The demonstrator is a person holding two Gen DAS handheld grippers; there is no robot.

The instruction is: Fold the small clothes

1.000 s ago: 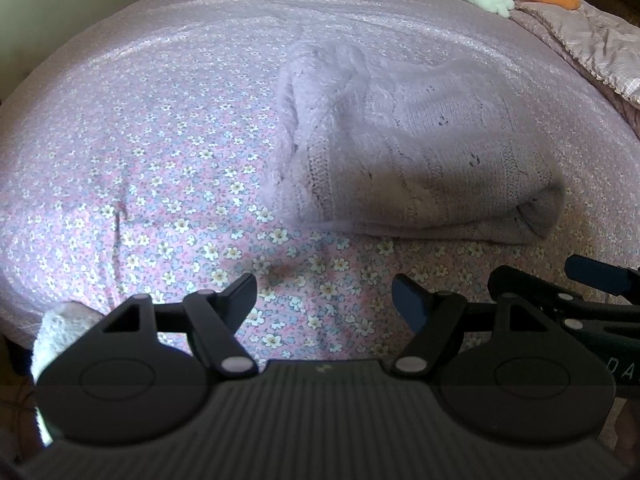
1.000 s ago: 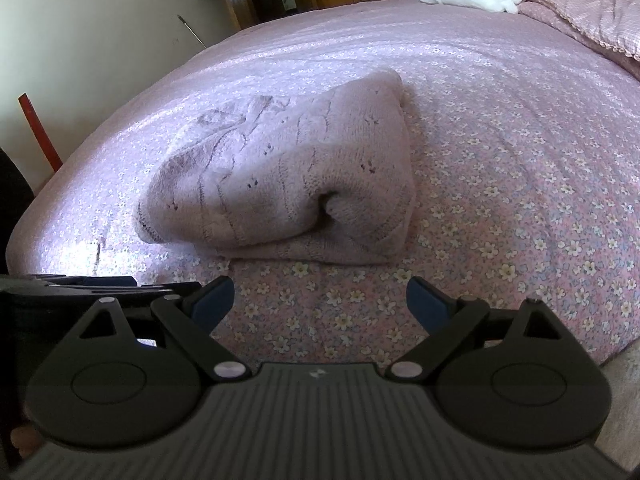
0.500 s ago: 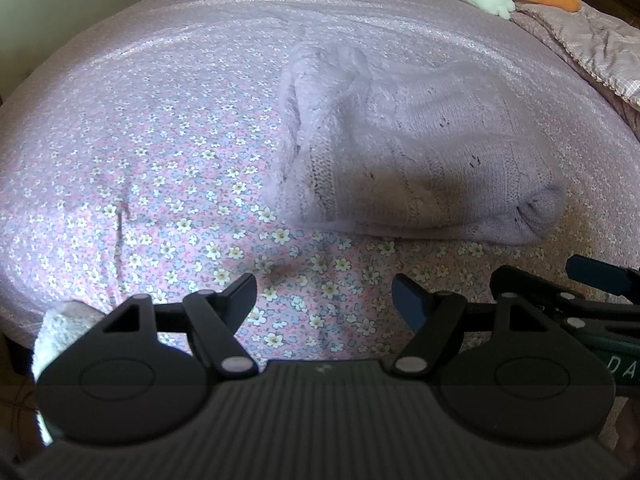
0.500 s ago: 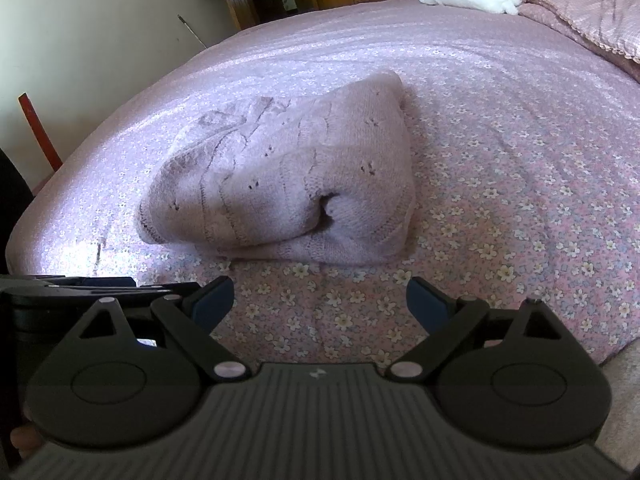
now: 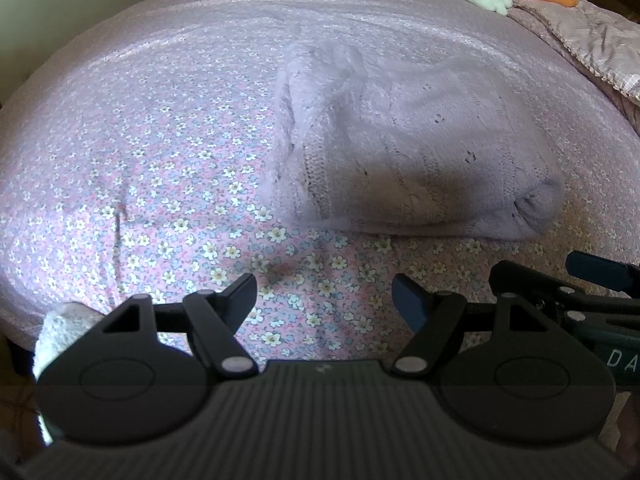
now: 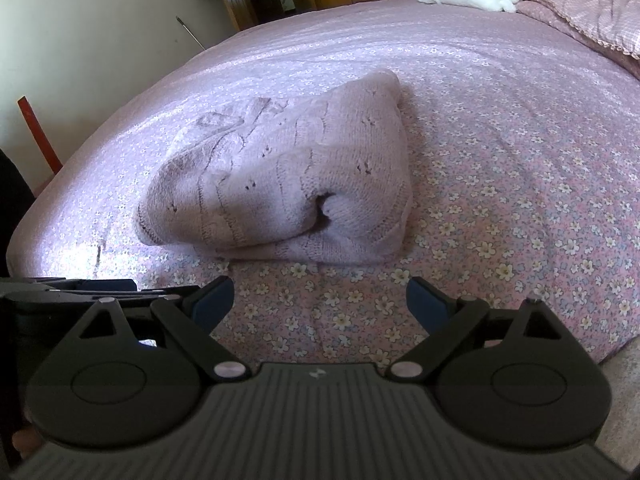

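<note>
Near the bed's [image 5: 132, 168] front edge, left gripper [image 5: 324, 296] hovered level, fingers apart, empty, folded lilac knit sweater [image 5: 408, 160] lying ahead and slightly right, not touching. Right gripper [image 6: 320, 300] sat beside it, also spread and empty, sweater [image 6: 288, 188] ahead, slightly left.

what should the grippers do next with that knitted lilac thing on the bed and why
Probably pull both back and leave it. The lilac knitted garment already lies doubled into a compact bundle on the floral bedsheet. The left gripper and right gripper are both open, empty and short of it. At most, tuck the puckered fold at its near corner flatter.
</note>
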